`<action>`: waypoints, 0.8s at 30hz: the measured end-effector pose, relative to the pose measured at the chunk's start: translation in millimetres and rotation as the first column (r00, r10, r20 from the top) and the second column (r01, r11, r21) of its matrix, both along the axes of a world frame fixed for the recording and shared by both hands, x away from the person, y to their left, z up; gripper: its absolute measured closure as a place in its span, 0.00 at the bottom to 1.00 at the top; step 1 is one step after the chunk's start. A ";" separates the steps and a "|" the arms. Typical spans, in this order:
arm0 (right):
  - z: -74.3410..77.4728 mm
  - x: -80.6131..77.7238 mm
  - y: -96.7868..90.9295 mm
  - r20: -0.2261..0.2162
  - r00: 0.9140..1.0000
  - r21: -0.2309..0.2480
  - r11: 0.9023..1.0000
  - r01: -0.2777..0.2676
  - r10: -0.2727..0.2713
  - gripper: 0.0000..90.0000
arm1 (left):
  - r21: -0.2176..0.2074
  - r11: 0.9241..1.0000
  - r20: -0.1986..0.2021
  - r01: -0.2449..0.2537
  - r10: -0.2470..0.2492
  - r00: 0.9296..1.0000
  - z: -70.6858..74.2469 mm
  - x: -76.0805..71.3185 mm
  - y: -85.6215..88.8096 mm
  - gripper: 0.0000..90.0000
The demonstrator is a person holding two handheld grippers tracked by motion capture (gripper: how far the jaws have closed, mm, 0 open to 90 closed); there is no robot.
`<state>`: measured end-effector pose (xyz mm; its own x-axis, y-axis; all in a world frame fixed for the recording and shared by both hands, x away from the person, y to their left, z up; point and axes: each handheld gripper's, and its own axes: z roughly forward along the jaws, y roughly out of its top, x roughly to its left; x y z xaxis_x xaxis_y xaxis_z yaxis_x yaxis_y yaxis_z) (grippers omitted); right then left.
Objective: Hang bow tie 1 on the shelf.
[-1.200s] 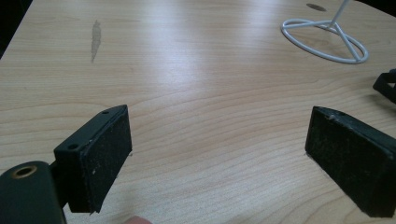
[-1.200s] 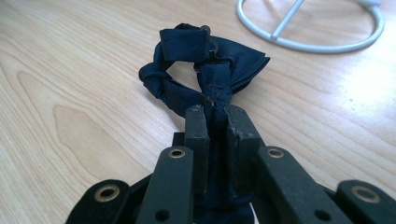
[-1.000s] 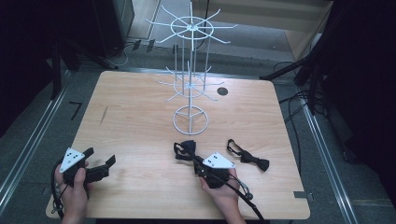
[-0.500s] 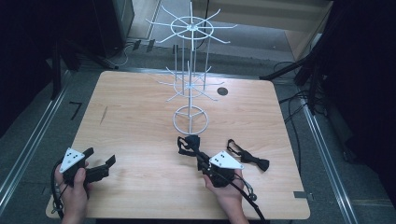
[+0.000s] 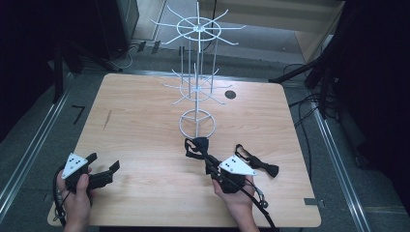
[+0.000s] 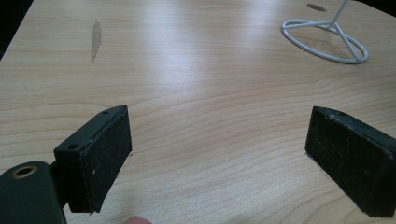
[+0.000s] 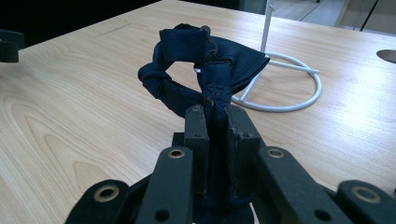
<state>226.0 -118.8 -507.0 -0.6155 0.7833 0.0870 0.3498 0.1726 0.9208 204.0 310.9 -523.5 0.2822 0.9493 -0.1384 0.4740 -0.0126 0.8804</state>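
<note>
right gripper (image 7: 215,114) clamped on dark bow tie (image 7: 205,60) | left gripper (image 6: 219,140) wide, empty | risk: loose strap could snag the near rack base (image 7: 299,100)

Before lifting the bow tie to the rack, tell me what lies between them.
Nothing visible. The right gripper is shut on the bow tie, which sits just in front of the rack base ring; only bare table lies between.

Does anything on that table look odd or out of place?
A grey smear marks the wood at the table's left. The white rack hangs empty, one bow tie lies flat, another sits bunched in the right gripper.
</note>
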 end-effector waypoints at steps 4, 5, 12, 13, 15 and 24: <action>3.1 -0.1 -1.4 0.001 1.000 0.007 1.000 0.005 -0.005 0.91 | 0.000 1.000 0.000 0.000 0.000 1.000 0.0 0.0 0.0 0.09; 3.1 -0.1 -1.4 0.001 1.000 0.007 1.000 0.005 -0.005 0.91 | 0.000 1.000 0.000 0.000 0.000 1.000 0.0 0.0 0.0 0.09; 8.4 0.6 -4.7 0.012 1.000 0.015 1.000 0.020 -0.021 0.91 | 0.001 1.000 0.000 0.001 -0.001 1.000 0.1 0.0 0.0 0.09; 9.0 0.7 -4.8 0.013 1.000 0.013 1.000 0.024 -0.024 0.91 | 0.001 1.000 0.000 0.001 -0.001 1.000 0.0 0.0 0.0 0.09; 10.9 1.6 -6.1 0.020 0.999 0.014 0.999 0.031 -0.031 0.91 | 0.000 1.000 -0.001 0.001 -0.001 1.000 0.0 0.0 0.0 0.09; 17.9 1.8 -8.7 0.036 0.998 0.029 0.998 0.048 -0.049 0.91 | -0.001 1.000 0.000 0.001 -0.001 1.000 0.0 0.0 0.1 0.09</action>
<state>227.8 -127.5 -489.1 -0.5804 0.8096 0.0875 0.3228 0.1301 0.9375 204.0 311.0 -523.5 0.2830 0.9490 -0.1390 0.4744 -0.0125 0.8802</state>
